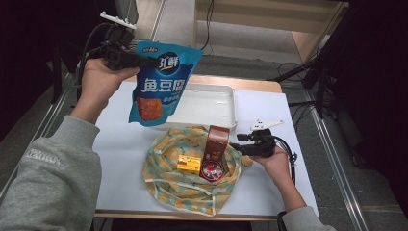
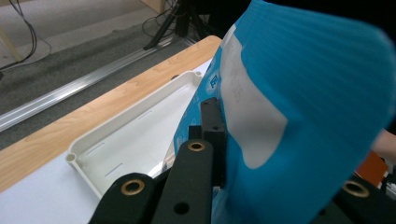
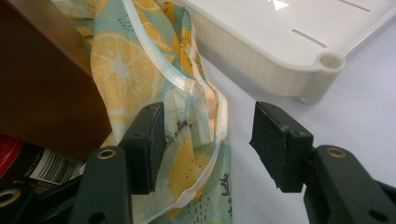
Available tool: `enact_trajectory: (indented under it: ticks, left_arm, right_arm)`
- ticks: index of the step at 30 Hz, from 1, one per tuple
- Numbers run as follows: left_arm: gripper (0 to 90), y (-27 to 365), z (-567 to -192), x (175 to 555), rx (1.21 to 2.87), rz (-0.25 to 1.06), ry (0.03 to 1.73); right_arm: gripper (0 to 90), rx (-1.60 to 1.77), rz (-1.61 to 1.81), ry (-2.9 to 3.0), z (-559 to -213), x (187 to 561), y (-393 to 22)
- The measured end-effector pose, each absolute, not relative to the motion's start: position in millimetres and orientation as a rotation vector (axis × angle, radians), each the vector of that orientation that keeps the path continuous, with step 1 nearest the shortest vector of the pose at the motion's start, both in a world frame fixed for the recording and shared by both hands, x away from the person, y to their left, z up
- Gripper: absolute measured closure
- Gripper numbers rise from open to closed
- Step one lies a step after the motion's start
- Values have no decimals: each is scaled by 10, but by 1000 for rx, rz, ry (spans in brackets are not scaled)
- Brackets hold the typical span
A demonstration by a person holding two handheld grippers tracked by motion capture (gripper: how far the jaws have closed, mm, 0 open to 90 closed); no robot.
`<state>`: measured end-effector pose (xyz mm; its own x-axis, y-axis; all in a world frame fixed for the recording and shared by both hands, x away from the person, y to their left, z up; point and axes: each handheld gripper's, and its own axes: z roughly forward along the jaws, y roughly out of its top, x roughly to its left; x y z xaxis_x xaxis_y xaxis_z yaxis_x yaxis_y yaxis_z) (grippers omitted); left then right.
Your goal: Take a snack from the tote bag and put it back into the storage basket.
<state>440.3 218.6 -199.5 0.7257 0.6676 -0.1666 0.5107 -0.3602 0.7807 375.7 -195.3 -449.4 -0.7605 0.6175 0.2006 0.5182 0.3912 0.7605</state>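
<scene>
While the left gripper [image 1: 144,61] hangs high over the far left of the table [image 1: 120,144], its jaws are clamped on the top edge of a blue bag [image 1: 161,82], which dangles below and to the right of it, clear of the surface. In the left gripper view the bag [image 2: 308,93] covers nearly everything to the right of the jaws, so what lies past it there is hidden. One white tray [image 2: 135,135] sits beyond and below that gripper, with nothing in the part that shows.

The right gripper [image 3: 208,140] rests low at the right of the table, jaws apart and holding nothing; whether the left pad touches the cloth I cannot tell. Between its pads lies the rim of a lemon-print cloth bag [image 3: 187,121], spread flat just left of it. A brown box [image 3: 42,79] stands close to the left of its left jaw, blocking the way further in. In the high view a yellow box [image 1: 189,164] and a red-lidded jar [image 1: 211,169] lie on the cloth left of this gripper, the jar nearer. The tray's corner [image 3: 327,63] is just ahead of its right jaw.

Counted: two grippers, one blue bag, one tray, one cloth bag, two boxes, one jar.
</scene>
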Motion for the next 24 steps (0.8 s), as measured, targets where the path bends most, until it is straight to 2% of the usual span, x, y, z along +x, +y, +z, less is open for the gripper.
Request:
enact_trajectory:
  ticks: [24]
  left_arm:
    - [900, 1827, -2323, 5105, 2025, 169, 942]
  right_arm:
    - [450, 1043, 1322, 2533, -4496, 3747, -1972]
